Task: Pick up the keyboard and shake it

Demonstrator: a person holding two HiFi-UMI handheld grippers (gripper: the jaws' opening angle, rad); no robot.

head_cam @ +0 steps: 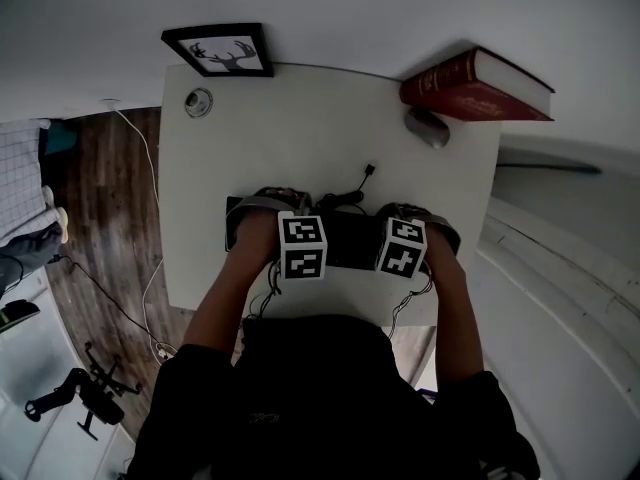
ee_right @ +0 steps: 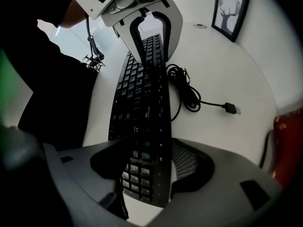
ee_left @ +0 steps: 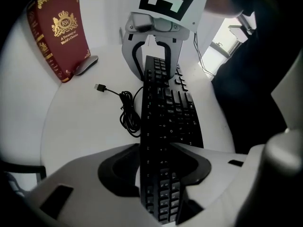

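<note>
Left tongs, right tongs straddle keyboard ends.

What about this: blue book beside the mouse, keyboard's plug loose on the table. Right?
No: the book is red, not blue, as the left gripper view shows. It is beside the mouse, and the keyboard's plug lies loose on the table.

Dim, fisheye-warped pictures; dark vignetted corners; nearest parts perhaps blurred.
</note>
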